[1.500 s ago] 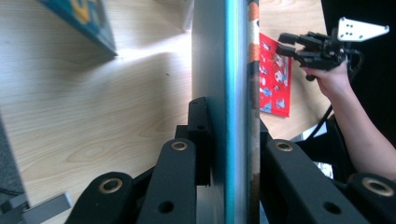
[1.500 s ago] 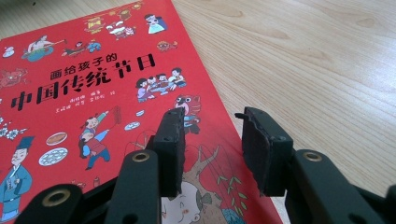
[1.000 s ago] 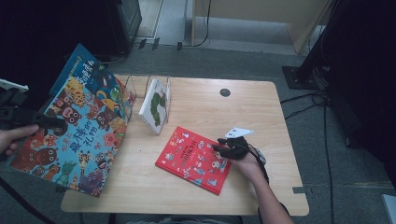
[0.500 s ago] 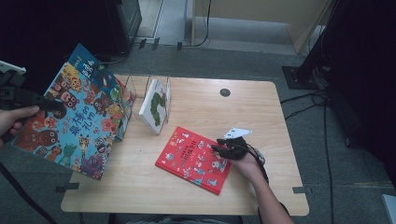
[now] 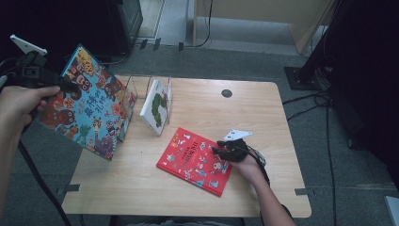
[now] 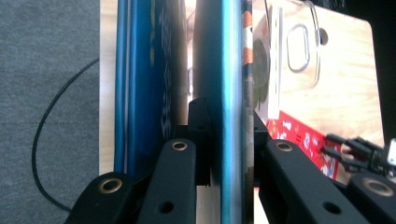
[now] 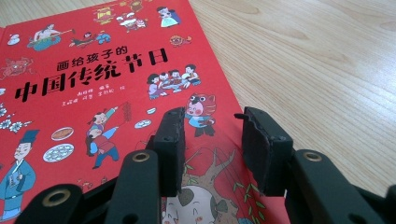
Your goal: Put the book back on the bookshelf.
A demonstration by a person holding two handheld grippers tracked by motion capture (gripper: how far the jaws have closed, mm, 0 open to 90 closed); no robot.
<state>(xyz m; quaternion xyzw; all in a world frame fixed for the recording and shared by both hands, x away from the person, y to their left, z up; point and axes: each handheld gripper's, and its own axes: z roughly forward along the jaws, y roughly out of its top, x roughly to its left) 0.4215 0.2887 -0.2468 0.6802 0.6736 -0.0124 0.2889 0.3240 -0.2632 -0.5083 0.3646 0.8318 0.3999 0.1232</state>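
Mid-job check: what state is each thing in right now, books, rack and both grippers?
Blue book: lifted, tilted, off the table's left edge.
Left gripper: shut on the blue book's edge.
Red book: flat on the table, closed.
Right gripper: open, resting over the red book.
White book: leaning in the wire rack.

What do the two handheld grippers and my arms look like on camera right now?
Both are black. The left gripper carries a pale three-cornered plate on top and trails a dark cable. The right gripper has the same plate and a cable along the forearm. Jaws are black bars with brass-ringed pivot holes and ribbed pads. Forearms are bare, no sleeves.
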